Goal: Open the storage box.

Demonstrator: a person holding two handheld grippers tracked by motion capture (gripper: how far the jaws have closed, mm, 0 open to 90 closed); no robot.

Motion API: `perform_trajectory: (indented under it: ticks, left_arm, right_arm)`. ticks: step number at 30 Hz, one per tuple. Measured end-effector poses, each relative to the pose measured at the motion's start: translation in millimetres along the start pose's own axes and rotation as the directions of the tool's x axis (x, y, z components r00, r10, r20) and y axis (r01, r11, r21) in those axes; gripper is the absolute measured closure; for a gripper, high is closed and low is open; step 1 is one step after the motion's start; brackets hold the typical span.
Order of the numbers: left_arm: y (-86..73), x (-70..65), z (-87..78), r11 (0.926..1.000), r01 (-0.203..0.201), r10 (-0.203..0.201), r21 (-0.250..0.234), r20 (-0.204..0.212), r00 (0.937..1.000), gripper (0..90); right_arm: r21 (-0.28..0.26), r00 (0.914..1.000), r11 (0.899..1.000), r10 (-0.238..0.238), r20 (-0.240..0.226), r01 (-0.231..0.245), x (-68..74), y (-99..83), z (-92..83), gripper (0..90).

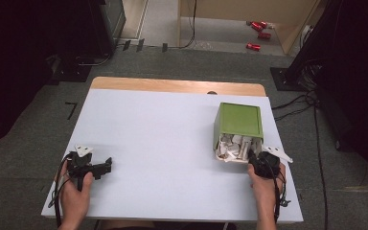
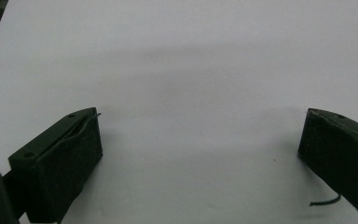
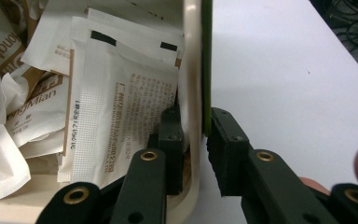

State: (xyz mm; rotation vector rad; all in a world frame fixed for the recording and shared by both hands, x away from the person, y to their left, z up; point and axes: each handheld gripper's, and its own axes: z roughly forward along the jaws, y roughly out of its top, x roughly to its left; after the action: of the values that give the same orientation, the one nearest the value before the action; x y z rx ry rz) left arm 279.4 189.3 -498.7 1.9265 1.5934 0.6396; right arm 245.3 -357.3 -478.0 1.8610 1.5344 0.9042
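Right tool (image 3: pixel 196 140) pinches the green box's (image 1: pixel 238 120) wall (packets (image 3: pixel 121 107) loose inside); a careless tilt spills them. Left tool (image 2: pixel 200 154) spread, idle.

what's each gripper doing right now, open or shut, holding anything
Left gripper: open, nothing between its jaws, over the bare white table.
Right gripper: shut on the side wall of the green box.

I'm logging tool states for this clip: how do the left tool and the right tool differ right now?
The left tool stands wide open with bare white table between its jaws; the right tool is nearly closed, one jaw inside and one outside the wall of the green box. The left tool sits far from the box, while the right one is at its open end, beside the white sachets. Both are black, two-jawed and hand-held.
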Motion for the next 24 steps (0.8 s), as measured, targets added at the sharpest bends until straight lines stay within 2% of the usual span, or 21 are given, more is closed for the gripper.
perform_trajectory:
  ticks: [5,11,21,24]
  left_arm:
    - [0.0,0.0,0.0,1.0000,0.000,0.000,0.000,0.000,1.0000,0.0]
    - [0.0,0.0,0.0,1.0000,0.000,0.000,0.000,0.000,1.0000,0.0]
    - [-0.1,0.0,0.0,1.0000,0.000,0.000,0.000,0.000,1.0000,0.0]
    - [-0.1,0.0,0.0,1.0000,0.000,0.000,-0.001,0.000,1.0000,0.0]
  right_arm:
    - [0.004,0.9997,1.000,0.022,-0.004,-0.022,-1.7,-4.6,-2.9,73.1]
    - [0.015,0.9987,0.999,0.047,-0.018,-0.047,-1.2,-8.6,-5.6,74.9]
    - [0.015,0.9982,0.998,0.060,-0.004,-0.060,4.8,-11.5,-9.7,77.7]
    - [0.017,0.9966,0.996,0.082,0.008,-0.082,6.8,-11.4,-12.4,78.1]
